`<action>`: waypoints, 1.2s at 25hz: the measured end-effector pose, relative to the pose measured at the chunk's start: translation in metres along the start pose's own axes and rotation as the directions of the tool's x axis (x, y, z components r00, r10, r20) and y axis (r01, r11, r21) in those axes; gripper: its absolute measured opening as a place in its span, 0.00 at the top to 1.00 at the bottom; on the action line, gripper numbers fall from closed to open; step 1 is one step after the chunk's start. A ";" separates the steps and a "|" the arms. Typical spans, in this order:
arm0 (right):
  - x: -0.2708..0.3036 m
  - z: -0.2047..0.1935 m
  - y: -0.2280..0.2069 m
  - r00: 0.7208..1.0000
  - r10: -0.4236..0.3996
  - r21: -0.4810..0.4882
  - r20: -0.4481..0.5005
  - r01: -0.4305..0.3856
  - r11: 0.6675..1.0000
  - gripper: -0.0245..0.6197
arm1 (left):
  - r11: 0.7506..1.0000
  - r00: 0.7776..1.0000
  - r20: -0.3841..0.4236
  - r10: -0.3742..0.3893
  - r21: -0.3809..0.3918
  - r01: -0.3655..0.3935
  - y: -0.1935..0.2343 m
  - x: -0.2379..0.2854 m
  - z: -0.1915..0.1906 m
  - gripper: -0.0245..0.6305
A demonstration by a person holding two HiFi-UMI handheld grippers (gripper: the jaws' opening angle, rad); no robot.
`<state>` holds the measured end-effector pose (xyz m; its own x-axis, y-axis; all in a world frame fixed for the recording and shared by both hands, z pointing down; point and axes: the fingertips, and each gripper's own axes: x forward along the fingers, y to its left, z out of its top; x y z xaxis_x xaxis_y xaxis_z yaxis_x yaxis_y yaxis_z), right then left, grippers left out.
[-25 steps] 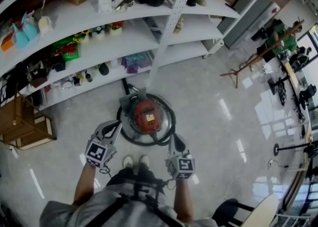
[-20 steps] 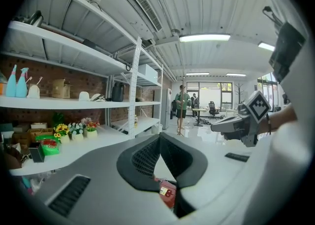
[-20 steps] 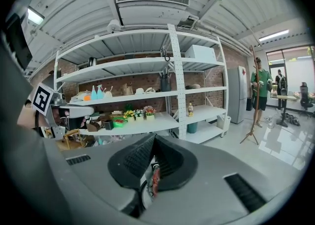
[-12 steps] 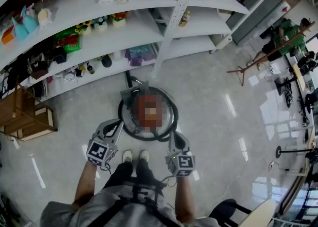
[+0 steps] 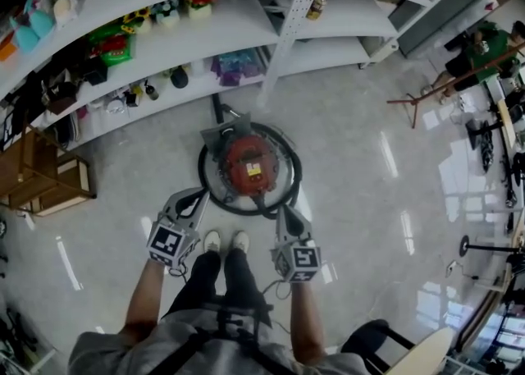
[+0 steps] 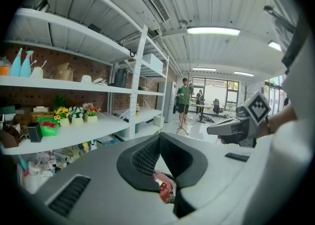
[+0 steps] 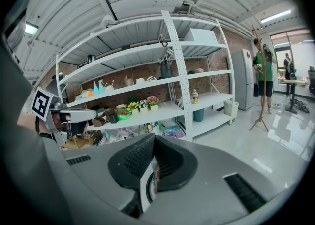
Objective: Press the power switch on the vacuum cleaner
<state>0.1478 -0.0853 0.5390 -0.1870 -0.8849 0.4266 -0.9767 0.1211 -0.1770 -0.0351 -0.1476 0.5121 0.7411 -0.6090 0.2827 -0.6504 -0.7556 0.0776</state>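
A round red vacuum cleaner (image 5: 248,164) stands on the floor, ringed by its black hose (image 5: 203,175), just ahead of the person's shoes. In the head view my left gripper (image 5: 197,195) hangs at the vacuum's near left, apart from it, and my right gripper (image 5: 283,212) at its near right, over the hose ring. Both point towards the shelves. In the left gripper view the left gripper (image 6: 160,139) has its jaws together at the tips, holding nothing, with a sliver of the red vacuum (image 6: 165,189) below. The right gripper (image 7: 154,140) looks shut the same way.
White shelving (image 5: 246,33) loaded with small items runs along the far side, with an upright post (image 5: 287,29) behind the vacuum. A wooden crate (image 5: 45,180) sits at the left. A coat stand (image 5: 439,90) and a person stand at the far right, a chair (image 5: 385,345) near right.
The head view has shifted, so the shelves and the vacuum sit higher in the picture. Both grippers keep nearly the same places beside the vacuum, still shut.
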 end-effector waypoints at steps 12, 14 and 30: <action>0.057 -0.052 -0.012 0.994 0.079 -0.016 -0.076 -0.080 0.997 0.96 | 1.000 0.996 -0.084 0.020 -0.022 -0.022 0.013 0.034 -0.078 0.95; 0.065 -0.064 -0.015 0.992 0.091 -0.015 -0.090 -0.092 0.996 0.96 | 1.000 0.996 -0.089 0.013 -0.018 -0.015 0.013 0.040 -0.090 0.95; 0.111 -0.145 -0.035 0.983 0.126 -0.028 -0.131 -0.130 0.991 0.96 | 0.999 0.995 -0.098 0.013 -0.039 -0.017 0.010 0.073 -0.163 0.95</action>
<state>0.1461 -0.1224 0.7212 -0.3204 -0.7959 0.5137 -0.9466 0.2478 -0.2064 -0.0147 -0.1599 0.6888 0.7126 -0.5923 0.3761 -0.6690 -0.7350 0.1101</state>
